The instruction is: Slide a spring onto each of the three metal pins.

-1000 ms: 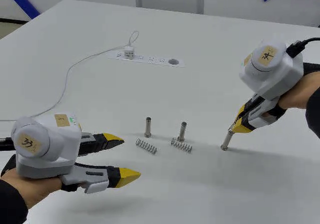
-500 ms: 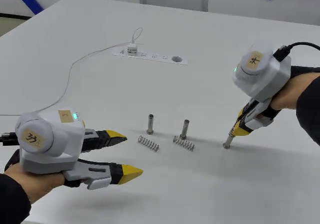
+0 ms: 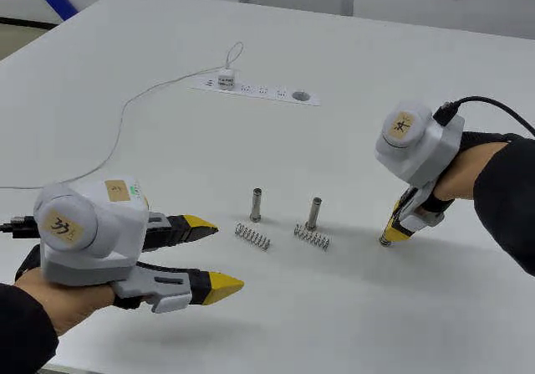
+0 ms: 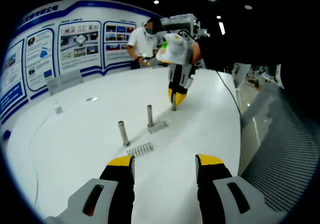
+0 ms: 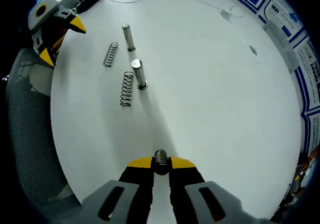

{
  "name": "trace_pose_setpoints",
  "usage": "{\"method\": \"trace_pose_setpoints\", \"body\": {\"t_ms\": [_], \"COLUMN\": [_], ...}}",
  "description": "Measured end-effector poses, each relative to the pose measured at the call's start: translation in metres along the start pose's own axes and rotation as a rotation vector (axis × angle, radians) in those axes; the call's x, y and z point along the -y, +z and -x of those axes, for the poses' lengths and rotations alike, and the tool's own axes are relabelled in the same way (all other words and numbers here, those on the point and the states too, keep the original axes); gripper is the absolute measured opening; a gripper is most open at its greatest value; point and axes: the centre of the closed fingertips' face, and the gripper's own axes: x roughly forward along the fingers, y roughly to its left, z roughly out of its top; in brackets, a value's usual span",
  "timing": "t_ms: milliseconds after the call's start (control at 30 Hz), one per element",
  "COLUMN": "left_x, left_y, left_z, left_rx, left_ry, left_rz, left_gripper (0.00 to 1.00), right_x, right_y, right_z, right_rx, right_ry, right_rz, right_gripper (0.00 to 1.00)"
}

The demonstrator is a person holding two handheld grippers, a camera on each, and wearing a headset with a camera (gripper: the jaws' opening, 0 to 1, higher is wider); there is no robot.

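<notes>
Two metal pins stand upright at mid-table, the left pin (image 3: 256,204) and the middle pin (image 3: 314,213). A loose spring (image 3: 252,236) lies in front of the left one, and a second spring (image 3: 312,238) in front of the middle one. My right gripper (image 3: 391,233) is shut on a third spring (image 5: 160,159) and points down over the third pin (image 3: 384,240), whose base alone shows. At the near left my left gripper (image 3: 219,255) hovers open and holds nothing, its jaws (image 4: 165,161) aimed at the pins (image 4: 123,133).
A white power strip (image 3: 255,91) with a plugged cable (image 3: 125,110) lies at the back of the white table (image 3: 167,156). A mesh chair (image 4: 270,149) stands beside the table. A person (image 4: 140,43) stands in the background.
My right gripper has come down along the third pin with the spring, so less of the pin shows. The left gripper has stayed open in about the same place.
</notes>
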Motion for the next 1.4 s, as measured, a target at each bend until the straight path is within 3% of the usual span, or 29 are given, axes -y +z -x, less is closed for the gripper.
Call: {"method": "trace_pose_setpoints", "body": {"t_ms": [233,567,800,933,1400], "left_x": [0.0,0.002,0.003,0.003,0.003], "left_y": [0.001,0.002,0.002,0.002,0.002], "left_z": [0.0,0.0,-0.001,0.0,0.0], "left_rx": [0.001,0.001,-0.001,-0.002,-0.003], "left_ry": [-0.001,-0.005,-0.01,-0.008,-0.003], "left_rz": [-0.003,-0.008,-0.01,-0.012,-0.011], "left_gripper": [0.5,0.5,0.5,0.5,0.49], "right_x": [0.0,-0.003,-0.008,-0.02,-0.038], "right_y": [-0.001,0.001,0.023,0.042,0.072], "right_z": [0.0,0.021,0.039,0.033,-0.015], "right_rx": [0.007,0.039,0.098,0.155,0.23], "right_ry": [-0.006,-0.044,-0.08,-0.041,0.011], "right_rz": [0.003,0.035,0.072,0.058,0.012], "right_gripper": [0.14,0.22,0.22,0.21,0.17]}}
